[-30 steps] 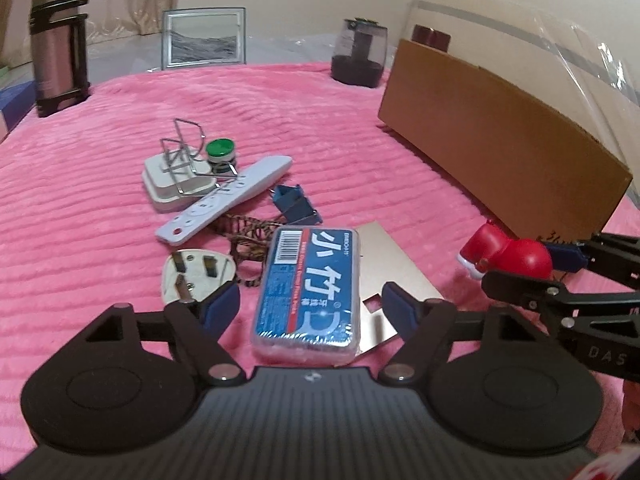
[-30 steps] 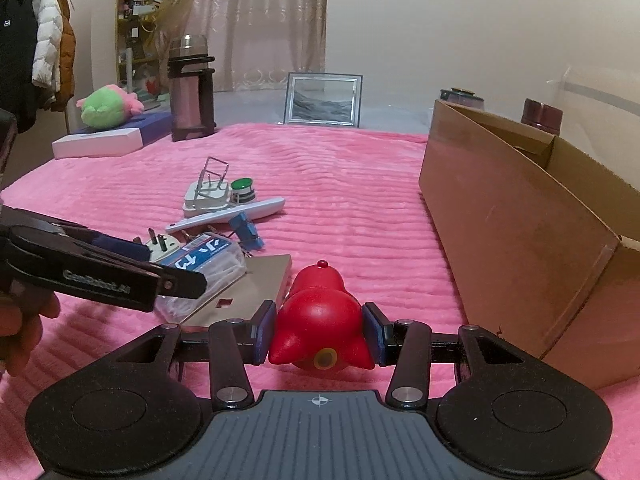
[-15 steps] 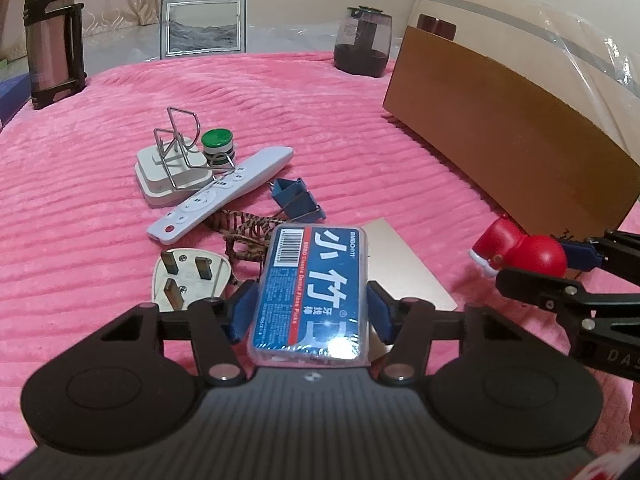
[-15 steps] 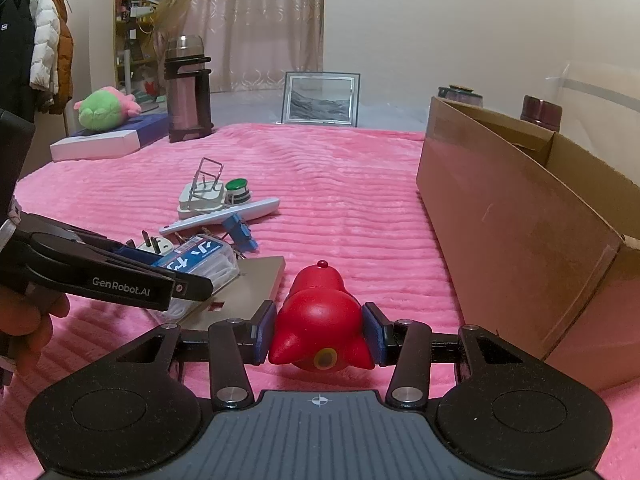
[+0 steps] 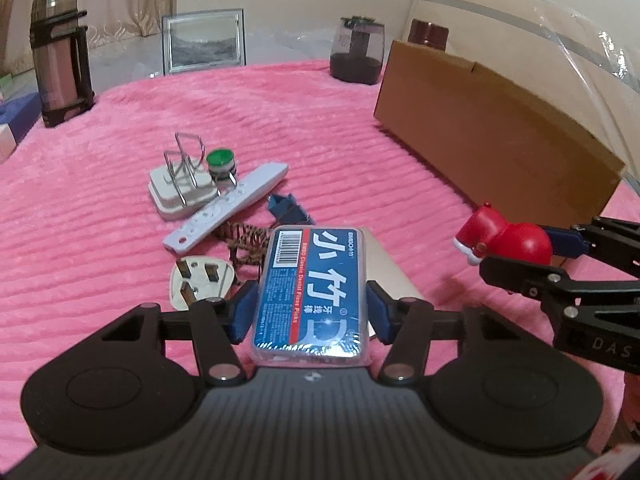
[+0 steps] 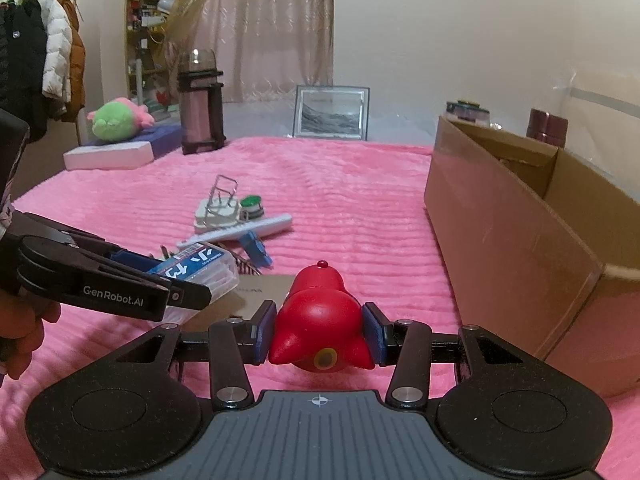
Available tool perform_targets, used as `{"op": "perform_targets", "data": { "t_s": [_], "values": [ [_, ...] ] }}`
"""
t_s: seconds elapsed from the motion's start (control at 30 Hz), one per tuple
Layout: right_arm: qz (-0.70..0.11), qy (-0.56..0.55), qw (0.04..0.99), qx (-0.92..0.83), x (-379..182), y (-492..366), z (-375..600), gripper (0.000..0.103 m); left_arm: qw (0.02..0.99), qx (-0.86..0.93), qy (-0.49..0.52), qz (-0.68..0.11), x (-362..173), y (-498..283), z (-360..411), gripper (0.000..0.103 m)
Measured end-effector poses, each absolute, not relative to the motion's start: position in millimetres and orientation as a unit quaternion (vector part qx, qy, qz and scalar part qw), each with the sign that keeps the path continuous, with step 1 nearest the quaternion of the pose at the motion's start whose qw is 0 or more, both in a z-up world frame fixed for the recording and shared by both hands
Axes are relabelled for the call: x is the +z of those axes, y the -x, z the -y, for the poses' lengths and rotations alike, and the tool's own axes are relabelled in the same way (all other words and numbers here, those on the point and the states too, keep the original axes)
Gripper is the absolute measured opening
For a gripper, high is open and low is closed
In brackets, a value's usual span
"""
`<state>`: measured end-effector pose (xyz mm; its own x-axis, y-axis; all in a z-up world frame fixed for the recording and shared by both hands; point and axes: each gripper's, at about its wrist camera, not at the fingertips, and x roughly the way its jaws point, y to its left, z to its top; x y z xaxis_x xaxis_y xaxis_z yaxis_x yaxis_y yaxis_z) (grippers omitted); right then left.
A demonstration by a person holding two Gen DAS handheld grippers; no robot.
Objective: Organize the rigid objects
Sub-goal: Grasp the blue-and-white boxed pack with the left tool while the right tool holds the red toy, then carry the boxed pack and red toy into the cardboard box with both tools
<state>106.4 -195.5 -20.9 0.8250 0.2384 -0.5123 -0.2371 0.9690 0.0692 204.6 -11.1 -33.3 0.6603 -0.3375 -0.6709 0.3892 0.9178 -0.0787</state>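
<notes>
Now the left gripper [image 5: 311, 312] clamps a clear box of dental picks [image 5: 314, 292] with a blue label, its blue pads pressed to both long sides, lifted over the pink blanket [image 5: 120, 272]. At about 3 o'clock from it in the left wrist view, the right gripper [image 6: 318, 334] grips a red toy figure [image 6: 320, 320] between its pads. At 11 o'clock from the box lie a white remote [image 5: 228, 210], a white plug [image 5: 200, 278], a blue binder clip [image 5: 286, 210] and a green-topped cap [image 5: 221, 162]. An open cardboard box [image 6: 520, 248] stands at 2 o'clock.
</notes>
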Motion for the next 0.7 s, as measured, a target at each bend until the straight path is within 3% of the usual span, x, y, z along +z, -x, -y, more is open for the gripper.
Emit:
{"op": "perform_targets", "data": {
  "t_s": [0.33,0.7],
  "values": [
    [-0.219,-0.008,0.965,0.143,35.7,-85.4,218.4,0.043,0.914,-0.228,-0.053,-0.331,37.5,-185.4,37.9,0.052],
    [-0.225,-0.009,0.968,0.110,82.6,-100.7,329.5,0.043,0.893,-0.324,-0.099,-0.296,103.6,-190.8,136.3,0.052]
  ]
}}
